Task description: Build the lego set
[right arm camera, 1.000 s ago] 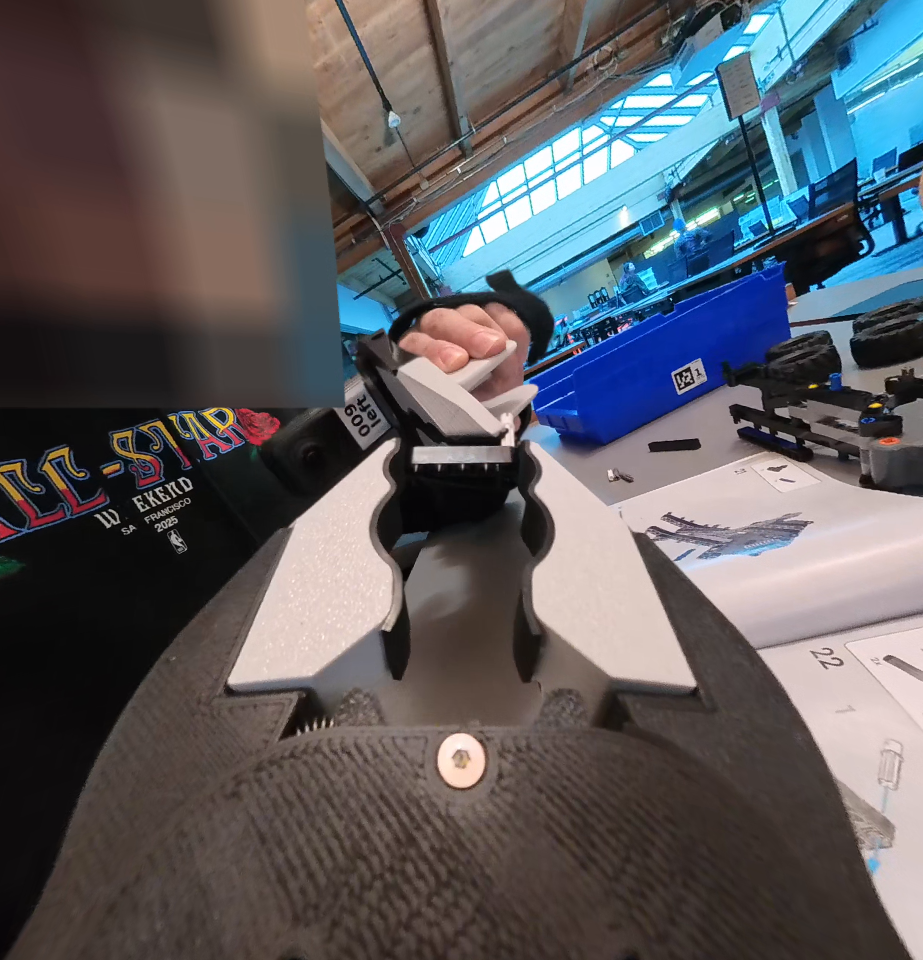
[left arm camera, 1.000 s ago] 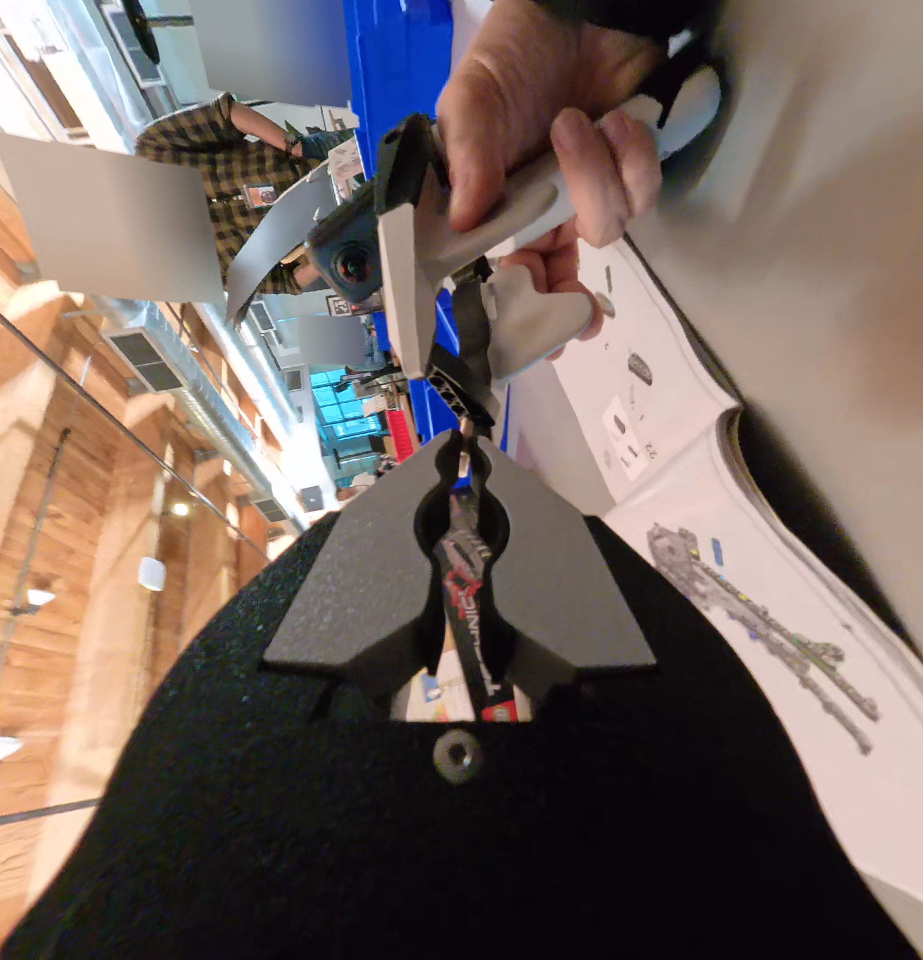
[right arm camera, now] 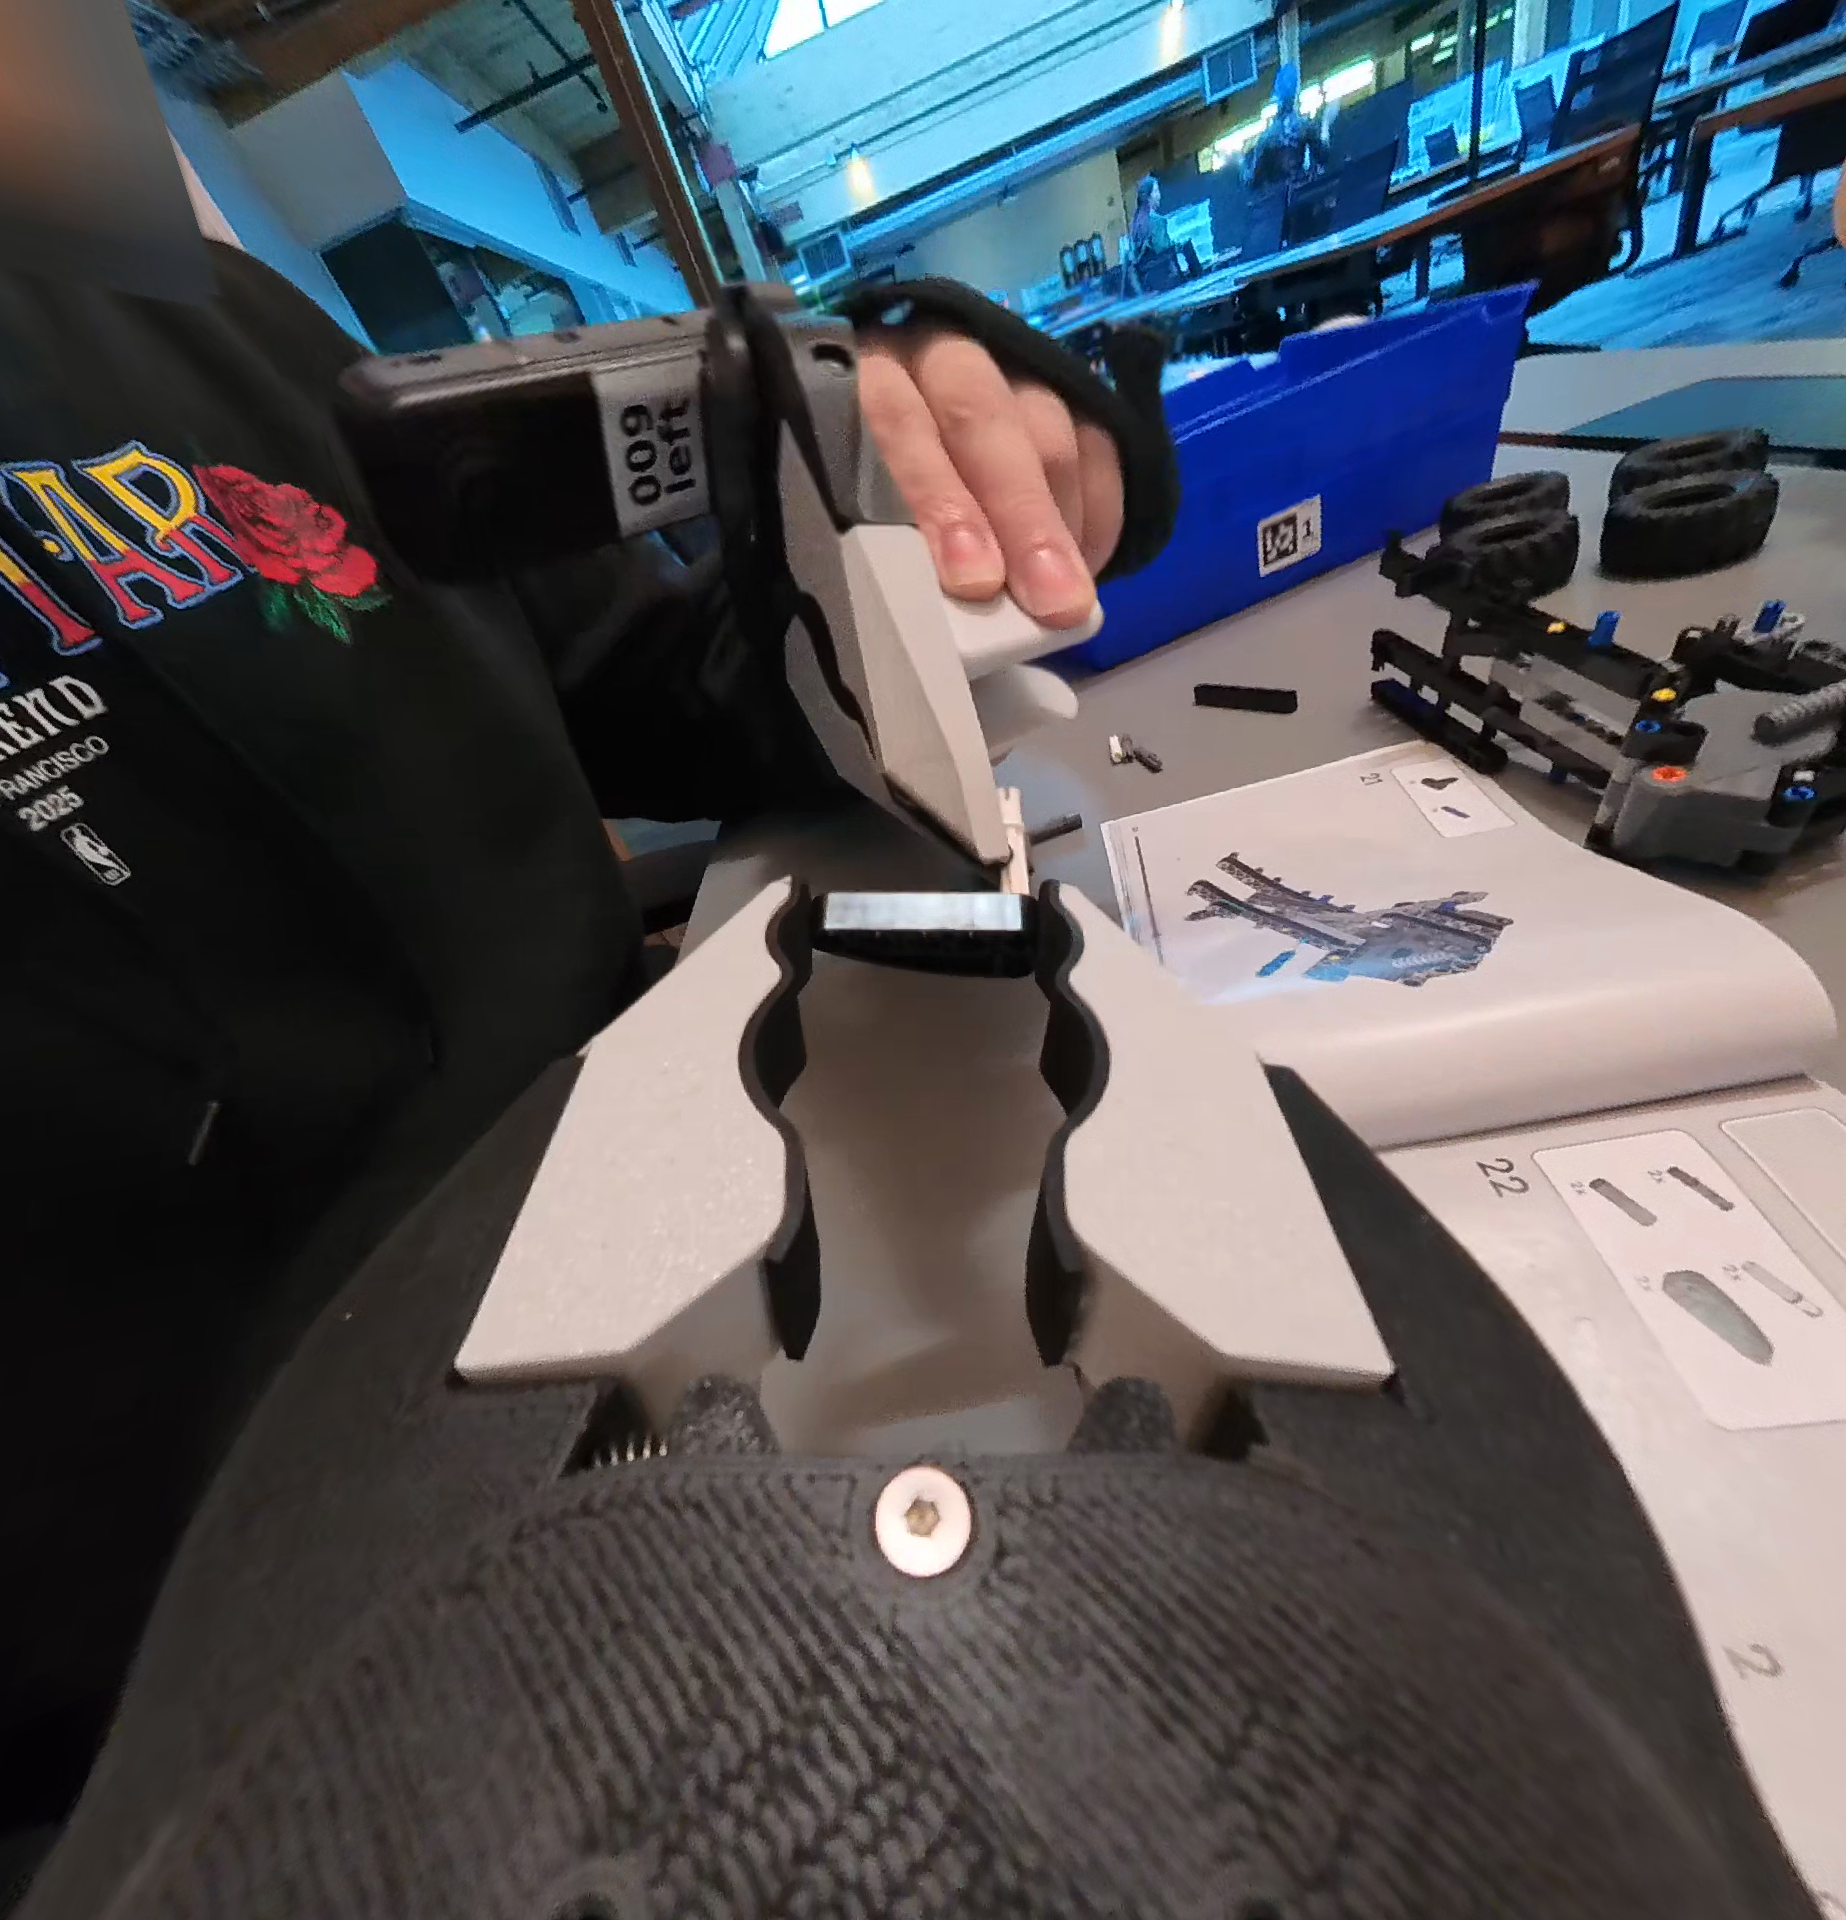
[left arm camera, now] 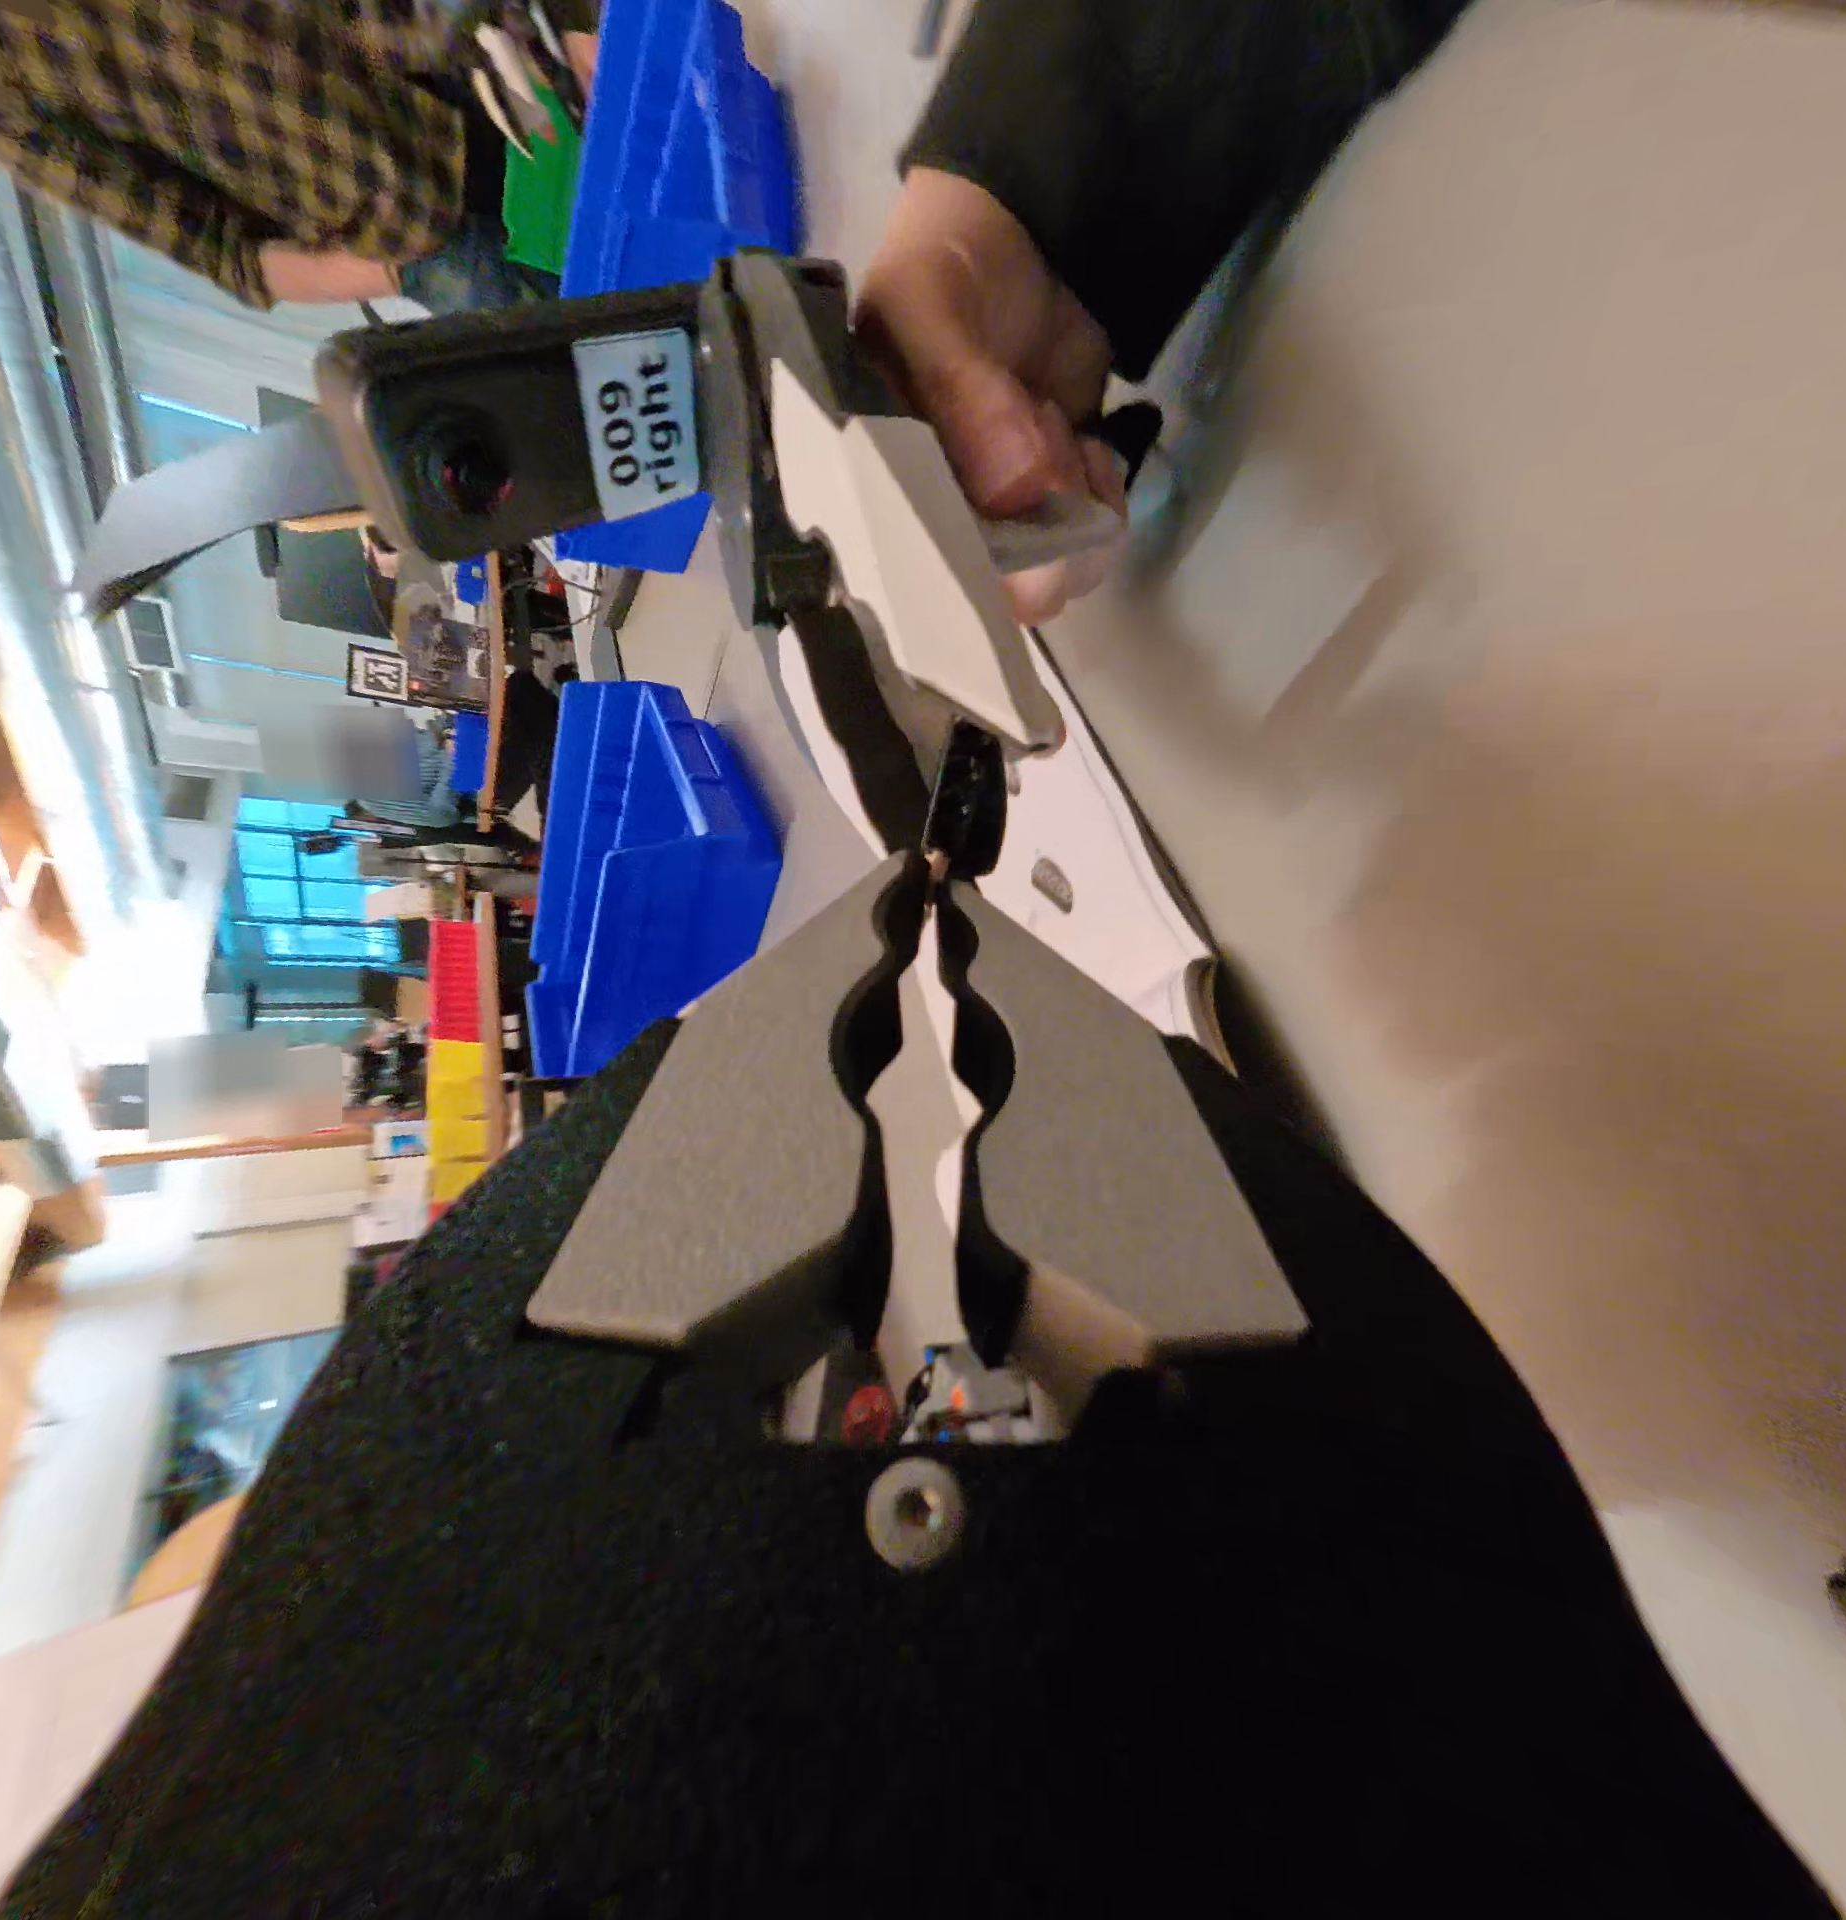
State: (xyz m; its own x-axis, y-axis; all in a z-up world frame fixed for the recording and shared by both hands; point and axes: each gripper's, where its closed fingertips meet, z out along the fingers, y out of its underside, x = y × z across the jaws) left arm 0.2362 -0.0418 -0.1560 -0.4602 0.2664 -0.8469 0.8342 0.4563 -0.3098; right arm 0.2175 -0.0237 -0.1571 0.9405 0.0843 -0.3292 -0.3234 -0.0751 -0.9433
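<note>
1. While I held both tongs up over the table (right arm camera: 1262, 644), my right gripper (right arm camera: 919, 902) was clamped on a short black lego piece (right arm camera: 924, 940), pinched across its two ends right at the fingertips.
2. My left gripper (left arm camera: 931, 873) was squeezed almost fully closed on a small tan pin (right arm camera: 1012, 831). In the right wrist view it came in from eleven o'clock, with the pin at about one o'clock of the black piece and touching or nearly touching it.
3. I judged the black piece light and rigid, with hard smooth plastic faces. Since only the very tips held it, it could pivot or squirt out if pushed off-centre, so a hold deeper in the jaws' notches would have been safer.
4. The pin looked tiny and stiff, easy to drop. I would have held it by one end and left the other end free for a hole, pressing straight along its length.
5. The partly built chassis (right arm camera: 1625, 727) lay on the table at two o'clock of the right wrist view. The black tyres (right arm camera: 1511, 530) and the blue bin (right arm camera: 1314, 468) were behind it, and the open instruction booklet (right arm camera: 1521, 987) was at three o'clock.
6. The chassis seemed heavier and knobbly, best gripped by a long side beam.
</note>
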